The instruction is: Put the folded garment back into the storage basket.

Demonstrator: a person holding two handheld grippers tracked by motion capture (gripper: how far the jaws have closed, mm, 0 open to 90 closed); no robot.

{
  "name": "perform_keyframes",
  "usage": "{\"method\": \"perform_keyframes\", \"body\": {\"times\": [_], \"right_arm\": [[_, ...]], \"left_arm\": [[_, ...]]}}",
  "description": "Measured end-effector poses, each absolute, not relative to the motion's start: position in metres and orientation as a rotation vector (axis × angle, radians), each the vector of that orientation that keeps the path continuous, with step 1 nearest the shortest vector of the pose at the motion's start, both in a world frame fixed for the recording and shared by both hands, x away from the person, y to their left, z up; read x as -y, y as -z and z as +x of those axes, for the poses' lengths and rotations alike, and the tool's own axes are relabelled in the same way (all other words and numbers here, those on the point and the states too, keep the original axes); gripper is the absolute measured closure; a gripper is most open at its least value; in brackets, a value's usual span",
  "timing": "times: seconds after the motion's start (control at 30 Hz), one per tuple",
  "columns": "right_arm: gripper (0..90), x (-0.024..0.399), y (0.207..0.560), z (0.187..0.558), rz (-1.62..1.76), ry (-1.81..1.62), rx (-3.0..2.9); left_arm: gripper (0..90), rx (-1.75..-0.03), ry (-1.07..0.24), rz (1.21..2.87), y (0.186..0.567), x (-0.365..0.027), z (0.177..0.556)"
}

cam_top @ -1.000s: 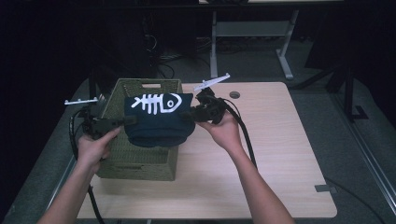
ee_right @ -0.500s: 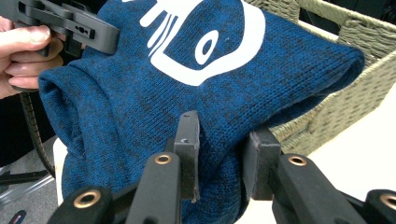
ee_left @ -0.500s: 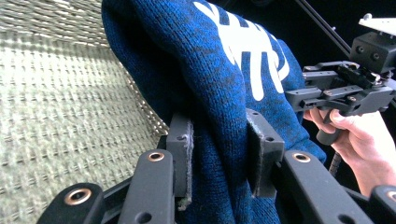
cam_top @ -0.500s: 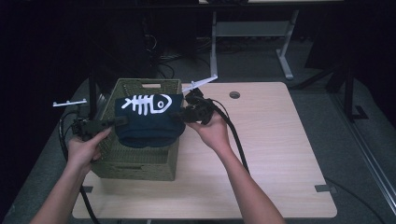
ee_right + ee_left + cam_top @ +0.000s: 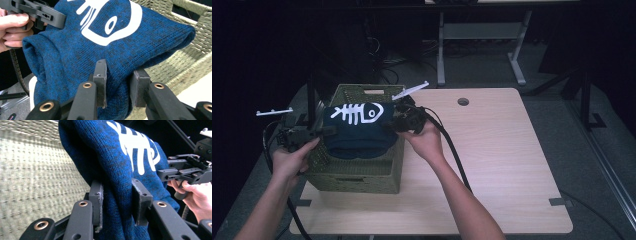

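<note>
Sweater (image 5: 357,135) crosswise over basket (image 5: 357,175); fishbone print up

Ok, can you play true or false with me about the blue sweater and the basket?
1. Both tongs pinch the blue sweater. True: the left tongs and right tongs each clamp its fabric.
2. The sweater has a white fish skeleton on it. True.
3. The basket is red plastic. False: it is green and woven.
4. The sweater lies flat on the table. False: it hangs over the basket.
</note>
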State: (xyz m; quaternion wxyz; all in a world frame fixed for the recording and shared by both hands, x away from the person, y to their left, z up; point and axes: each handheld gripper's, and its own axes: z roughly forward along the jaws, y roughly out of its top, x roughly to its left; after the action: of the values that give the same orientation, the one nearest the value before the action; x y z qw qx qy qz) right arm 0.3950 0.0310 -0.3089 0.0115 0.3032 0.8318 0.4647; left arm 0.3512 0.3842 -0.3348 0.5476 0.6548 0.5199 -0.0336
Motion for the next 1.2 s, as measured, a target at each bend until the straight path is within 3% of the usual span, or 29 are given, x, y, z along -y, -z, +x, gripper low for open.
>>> {"method": "perform_keyframes", "body": {"times": [0.57, 1.2], "right_arm": [[70.4, -0.061, 0.33, 0.405, 0.977, -1.444, -2.627], [70.3, -0.076, 0.349, 0.406, 1.018, -1.392, -2.644]], "left_arm": [[64.4, -1.293, 0.08, 1.557, 0.351, -0.411, 0.356], [62.3, -1.347, 0.033, 1.626, 0.36, -0.415, 0.361]]}}
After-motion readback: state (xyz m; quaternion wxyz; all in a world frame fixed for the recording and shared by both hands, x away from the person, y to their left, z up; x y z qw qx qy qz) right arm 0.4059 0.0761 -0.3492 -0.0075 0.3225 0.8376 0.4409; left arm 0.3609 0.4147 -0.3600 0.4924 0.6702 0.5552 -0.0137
